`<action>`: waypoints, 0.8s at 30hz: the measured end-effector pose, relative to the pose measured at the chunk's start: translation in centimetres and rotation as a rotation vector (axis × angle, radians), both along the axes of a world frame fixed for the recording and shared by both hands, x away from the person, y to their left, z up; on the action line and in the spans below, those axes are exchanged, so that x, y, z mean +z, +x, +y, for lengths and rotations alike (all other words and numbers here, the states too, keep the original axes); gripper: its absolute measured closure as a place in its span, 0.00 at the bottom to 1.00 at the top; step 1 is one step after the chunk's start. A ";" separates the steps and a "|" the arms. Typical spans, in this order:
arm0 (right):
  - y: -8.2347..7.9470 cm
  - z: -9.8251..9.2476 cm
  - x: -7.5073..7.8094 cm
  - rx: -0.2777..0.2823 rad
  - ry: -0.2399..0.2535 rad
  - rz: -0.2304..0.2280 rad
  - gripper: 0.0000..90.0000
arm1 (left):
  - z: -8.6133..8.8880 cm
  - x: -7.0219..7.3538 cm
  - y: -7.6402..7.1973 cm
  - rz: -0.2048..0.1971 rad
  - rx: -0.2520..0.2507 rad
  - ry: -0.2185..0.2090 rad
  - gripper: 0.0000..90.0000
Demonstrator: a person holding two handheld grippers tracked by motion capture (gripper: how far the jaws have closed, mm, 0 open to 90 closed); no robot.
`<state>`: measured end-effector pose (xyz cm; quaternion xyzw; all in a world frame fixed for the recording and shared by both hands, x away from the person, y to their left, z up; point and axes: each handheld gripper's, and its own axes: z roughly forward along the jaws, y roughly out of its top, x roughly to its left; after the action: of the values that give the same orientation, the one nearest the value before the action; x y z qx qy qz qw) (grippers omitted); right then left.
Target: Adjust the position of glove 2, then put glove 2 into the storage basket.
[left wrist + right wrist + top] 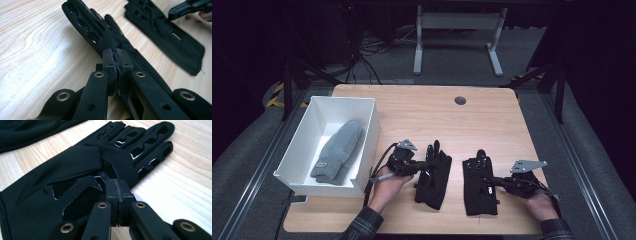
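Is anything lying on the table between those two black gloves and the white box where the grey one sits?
Nothing visible. Bare wooden table separates the left black fabric glove and right black fabric glove from the open white rectangular box, which holds grey knitted gloves.

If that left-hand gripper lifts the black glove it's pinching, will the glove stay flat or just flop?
Probably flop. The left glove looks like thin fabric, and the left gripper pinches just a small fold of it near the middle, so the fingers and cuff would likely droop. It looks light. The glossy grip strips might drag slightly on the wooden table if pushed.
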<state>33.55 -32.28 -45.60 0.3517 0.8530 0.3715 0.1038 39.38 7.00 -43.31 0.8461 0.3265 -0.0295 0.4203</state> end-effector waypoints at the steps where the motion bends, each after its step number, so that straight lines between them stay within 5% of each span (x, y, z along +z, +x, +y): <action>1: 0.0 0.2 0.0 0.005 0.001 0.000 1.00 | 0.0 0.1 -0.1 -0.001 -0.003 -0.001 0.98; 24: 1.4 6.2 -0.2 0.121 -0.006 0.007 1.00 | -0.5 1.7 -0.6 0.001 -0.052 -0.051 0.98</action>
<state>34.94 -26.12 -45.75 0.3007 0.8741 0.3733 0.0790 38.74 6.50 -41.59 0.8434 0.3037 -0.0494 0.4405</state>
